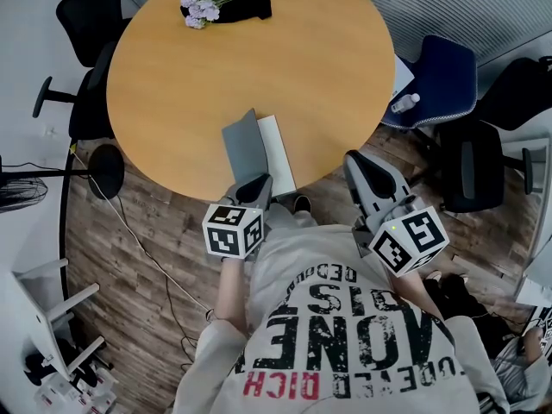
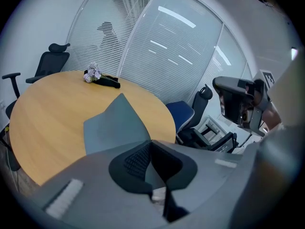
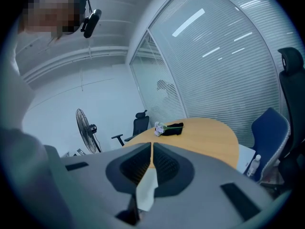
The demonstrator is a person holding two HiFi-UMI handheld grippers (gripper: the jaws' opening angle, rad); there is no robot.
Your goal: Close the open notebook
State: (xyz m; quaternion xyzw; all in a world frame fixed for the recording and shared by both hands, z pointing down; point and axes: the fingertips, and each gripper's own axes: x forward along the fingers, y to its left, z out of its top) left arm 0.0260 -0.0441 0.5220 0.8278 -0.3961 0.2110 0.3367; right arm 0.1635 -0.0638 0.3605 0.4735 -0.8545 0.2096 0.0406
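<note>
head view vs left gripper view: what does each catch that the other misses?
Head view only: the notebook's white page and a bottle on the blue chair. Left gripper view only: the left tool seen from behind its jaws, closed on the edge of the raised gray cover. Both: the round table, the flowers, the gray cover and the right tool.

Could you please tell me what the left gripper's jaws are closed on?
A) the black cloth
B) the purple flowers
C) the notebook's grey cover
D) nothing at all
C: the left gripper pinches the near edge of the grey cover, which is raised off the white pages.
</note>
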